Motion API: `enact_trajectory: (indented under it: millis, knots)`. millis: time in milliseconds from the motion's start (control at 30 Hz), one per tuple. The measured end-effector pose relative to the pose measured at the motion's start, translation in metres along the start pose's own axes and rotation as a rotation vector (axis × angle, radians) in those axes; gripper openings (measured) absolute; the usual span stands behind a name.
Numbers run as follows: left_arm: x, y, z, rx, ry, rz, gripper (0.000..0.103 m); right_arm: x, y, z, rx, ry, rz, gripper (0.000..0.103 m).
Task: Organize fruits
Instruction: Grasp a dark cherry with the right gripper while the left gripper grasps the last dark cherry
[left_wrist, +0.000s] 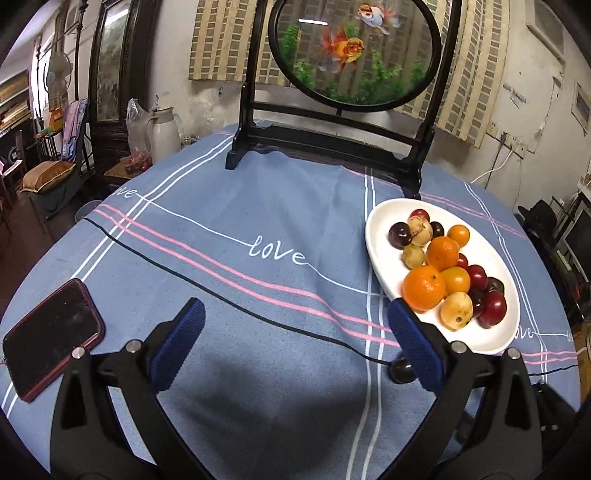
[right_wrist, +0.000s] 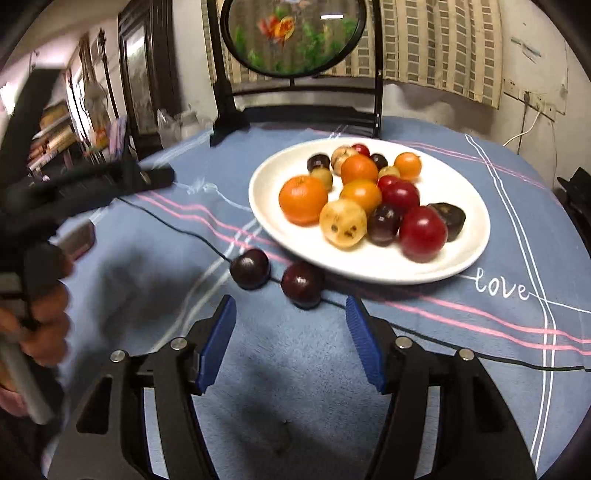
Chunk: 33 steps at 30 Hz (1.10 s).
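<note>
Both the right gripper (right_wrist: 291, 345) and left gripper (left_wrist: 295, 343) had jaws apart, empty. Two stray plums (right_wrist: 250, 268) lay on the counter at frame centre, just outside the white plate (right_wrist: 369, 264), probably awaiting collection.

Lived-in home interior: round table under a blue "love" tablecloth (left_wrist: 258, 206), goldfish screen (left_wrist: 354, 51), thermos jug (left_wrist: 164, 131), cushioned chair (left_wrist: 46, 175), cluttered shelves (right_wrist: 55, 133).

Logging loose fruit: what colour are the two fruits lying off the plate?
Both fruits are dark purple-red, clearest in the right wrist view.
</note>
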<state>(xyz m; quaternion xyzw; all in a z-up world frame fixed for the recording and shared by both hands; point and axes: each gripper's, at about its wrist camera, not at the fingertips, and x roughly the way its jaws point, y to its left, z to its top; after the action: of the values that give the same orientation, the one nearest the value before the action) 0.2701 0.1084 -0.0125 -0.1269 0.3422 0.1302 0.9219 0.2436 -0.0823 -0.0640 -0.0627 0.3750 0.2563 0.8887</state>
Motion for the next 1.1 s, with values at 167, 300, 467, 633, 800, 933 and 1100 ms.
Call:
enact_trajectory:
  millis: [167,300,467,633,800,933,1100]
  knots:
    - [0.006,0.010,0.002,-0.069,0.073,-0.030,0.101,0.013,-0.011,0.001,0.076,0.024,0.009,0.062]
    - [0.001,0.014,0.003,-0.100,0.063,-0.051,0.101,0.022,-0.013,0.008,0.111,0.040,0.006,0.060]
    - [0.000,0.014,0.002,-0.103,0.069,-0.052,0.101,0.035,-0.003,0.016,0.092,0.059,-0.015,0.049]
    - [0.004,0.015,0.001,-0.105,0.076,-0.032,0.101,0.042,-0.006,0.017,0.106,0.085,-0.017,0.039]
    - [0.007,0.015,0.000,-0.102,0.076,-0.010,0.101,0.037,-0.011,0.015,0.104,0.076,-0.008,0.028]
    - [0.012,0.013,-0.003,-0.088,0.095,-0.006,0.101,0.021,-0.012,0.011,0.099,0.063,0.023,0.028]
    - [0.015,-0.010,-0.009,0.025,0.138,-0.125,0.100,-0.014,-0.022,-0.002,0.099,0.023,0.070,0.028]
